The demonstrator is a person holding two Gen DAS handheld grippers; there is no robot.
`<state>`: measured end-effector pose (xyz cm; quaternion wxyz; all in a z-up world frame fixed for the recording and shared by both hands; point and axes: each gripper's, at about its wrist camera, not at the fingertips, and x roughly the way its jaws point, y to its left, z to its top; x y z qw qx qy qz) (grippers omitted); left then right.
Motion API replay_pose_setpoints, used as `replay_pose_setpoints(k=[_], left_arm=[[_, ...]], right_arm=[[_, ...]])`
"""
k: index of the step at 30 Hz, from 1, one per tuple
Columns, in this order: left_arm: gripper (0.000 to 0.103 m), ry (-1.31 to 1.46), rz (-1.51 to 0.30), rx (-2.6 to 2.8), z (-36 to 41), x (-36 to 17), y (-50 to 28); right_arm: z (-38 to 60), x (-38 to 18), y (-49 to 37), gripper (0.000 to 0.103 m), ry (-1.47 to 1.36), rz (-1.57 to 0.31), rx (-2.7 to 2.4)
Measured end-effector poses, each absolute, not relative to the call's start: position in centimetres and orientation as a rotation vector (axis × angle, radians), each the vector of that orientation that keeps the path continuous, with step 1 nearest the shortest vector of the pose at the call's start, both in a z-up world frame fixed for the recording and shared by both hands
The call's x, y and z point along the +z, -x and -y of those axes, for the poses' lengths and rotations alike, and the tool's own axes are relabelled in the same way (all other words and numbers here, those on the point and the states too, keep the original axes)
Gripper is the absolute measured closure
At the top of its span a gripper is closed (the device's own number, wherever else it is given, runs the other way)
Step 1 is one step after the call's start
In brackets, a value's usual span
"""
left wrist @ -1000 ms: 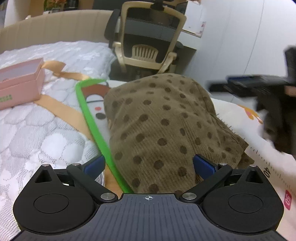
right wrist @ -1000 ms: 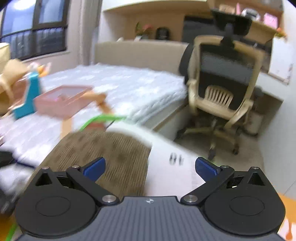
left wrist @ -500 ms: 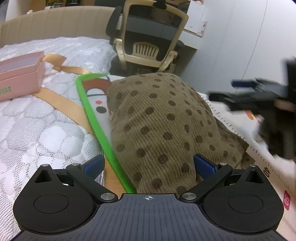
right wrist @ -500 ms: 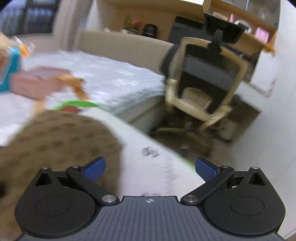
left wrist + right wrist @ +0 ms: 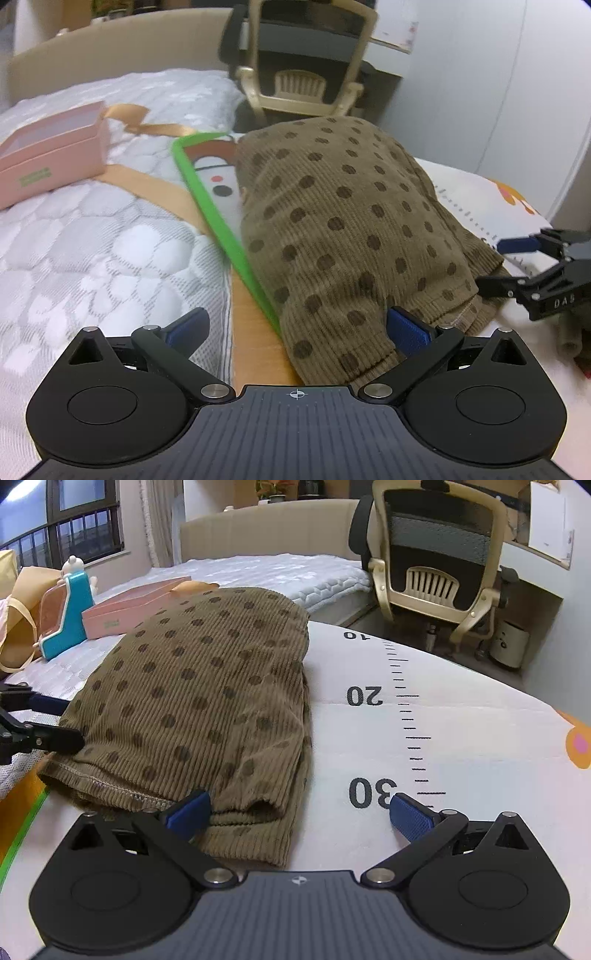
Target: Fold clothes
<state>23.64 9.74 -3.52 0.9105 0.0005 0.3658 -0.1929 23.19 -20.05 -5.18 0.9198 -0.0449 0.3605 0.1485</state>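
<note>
Quilted white mattress [image 5: 92, 236] underneath, white mat w/ printed ruler scale [image 5: 424, 716] and green border [image 5: 218, 221] laid on it. On mat: brown corduroy garment w/ dark polka dots [image 5: 343, 229], lying as a doubled, humped bundle, stitched hem [image 5: 110, 786] toward the cameras, layers stacked at near edge. Exact garment type not clear.

Step in hand, as judged: mid-fold or squaring up a fold already made; fits either a further fold still due or a last tidy of a finished bundle. Can't settle which.

Left gripper [image 5: 295, 328]: jaws wide apart, nothing held, near corner of bundle sitting between pads. Right gripper [image 5: 299, 812]: also spread wide, empty, left pad [image 5: 188, 812] over hem edge, right pad over bare mat near "30".

Any next grip needs: both layers of hem pinched together, not top one only; both sides level so the bundle stays square on mat.

Off to side: pink box [image 5: 51, 158], office chair [image 5: 436, 565], teal toy [image 5: 70, 616].
</note>
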Motion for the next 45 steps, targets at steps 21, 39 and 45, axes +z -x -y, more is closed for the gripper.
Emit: replay_pose_setpoints(k=[21,39,45], left_arm=[[0.0,0.009,-0.659,-0.239,-4.5,-5.3,-8.5],[0.0,-0.035,-0.665,-0.223,-3.8,-5.6,-8.7],[0.0,-0.038,-0.666,-0.222,-3.8,-5.6,-8.7]], right_arm=[[18.9,-5.2,-10.0,0.0,0.226,-0.638,0.302],[19.7,-5.5,-10.9,0.0,0.122,-0.691,0.324],[19.6,-5.5,-10.9,0.0,0.121,-0.69,0.323]])
